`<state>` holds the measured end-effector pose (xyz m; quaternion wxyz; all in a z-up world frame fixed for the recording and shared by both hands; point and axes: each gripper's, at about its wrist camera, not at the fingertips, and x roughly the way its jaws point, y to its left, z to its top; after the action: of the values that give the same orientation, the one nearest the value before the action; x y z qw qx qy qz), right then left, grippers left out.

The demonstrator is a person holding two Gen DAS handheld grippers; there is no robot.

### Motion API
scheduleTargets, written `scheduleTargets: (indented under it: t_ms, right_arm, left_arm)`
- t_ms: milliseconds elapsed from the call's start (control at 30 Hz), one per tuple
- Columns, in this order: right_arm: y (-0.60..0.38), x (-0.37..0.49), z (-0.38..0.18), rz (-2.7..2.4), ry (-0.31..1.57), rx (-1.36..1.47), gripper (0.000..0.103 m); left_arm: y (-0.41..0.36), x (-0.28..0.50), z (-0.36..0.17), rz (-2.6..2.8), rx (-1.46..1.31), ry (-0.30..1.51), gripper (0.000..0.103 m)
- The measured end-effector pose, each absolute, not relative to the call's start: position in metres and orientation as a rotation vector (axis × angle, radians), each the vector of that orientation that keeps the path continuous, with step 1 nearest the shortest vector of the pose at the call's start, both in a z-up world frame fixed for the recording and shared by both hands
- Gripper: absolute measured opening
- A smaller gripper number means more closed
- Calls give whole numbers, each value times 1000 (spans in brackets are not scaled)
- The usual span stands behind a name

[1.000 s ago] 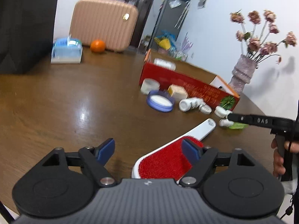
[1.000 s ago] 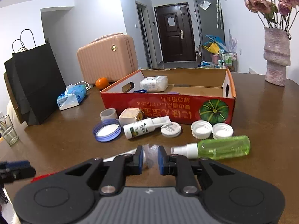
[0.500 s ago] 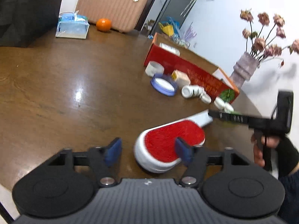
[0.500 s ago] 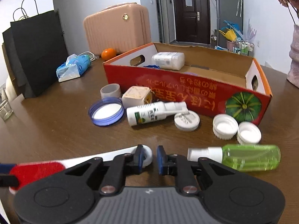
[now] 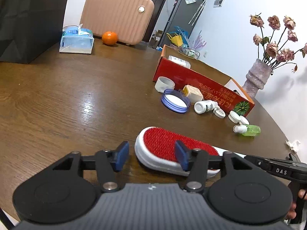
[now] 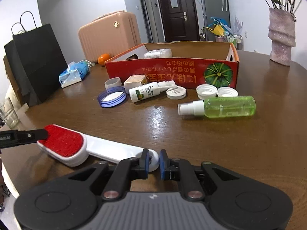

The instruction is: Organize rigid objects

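Wooden table (image 6: pixel 239 143) carries all items. Far centre stands the red cardboard box (image 6: pixel 172 72), open-topped, with a white container (image 6: pixel 157 53) lying inside at its far left. Near left lies the lint brush (image 6: pixel 63 143) — red pad facing up, white handle running right towards the camera. Right gripper (image 6: pixel 153 162) is clamped on the rounded end of that handle, fingers narrowly spaced with the handle tip between them. Left gripper (image 5: pixel 151 156) has its jaws spread wide, one blue pad left of the brush head (image 5: pixel 165 145), the other over its red surface; contact cannot be confirmed. In front of the box, left to right: blue-rimmed lid (image 6: pixel 111 97), white spray bottle (image 6: pixel 147 92), round white cap (image 6: pixel 176 92), two white screw caps (image 6: pixel 216 92). Green spray bottle (image 6: pixel 224 107) lies on its side — nearer than the caps, right of centre.
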<state>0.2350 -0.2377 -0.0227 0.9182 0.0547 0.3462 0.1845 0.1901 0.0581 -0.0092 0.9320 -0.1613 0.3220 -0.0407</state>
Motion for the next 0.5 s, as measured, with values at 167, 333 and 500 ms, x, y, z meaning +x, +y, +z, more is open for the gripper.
scheduleTargets:
  t_ms: [167,333,500]
  right_arm:
    - [-236,235,-24,381,701,127,12]
    - [-238,241,-26,393,706,169,13]
    - [-248,246,-30,401,715,254,12]
  left_arm:
    - [64,190,-15,-117,-401,686,58]
    - [69,200,-16,-120,-430,690,57]
    - [69,204,-13,-130,-437,672,54]
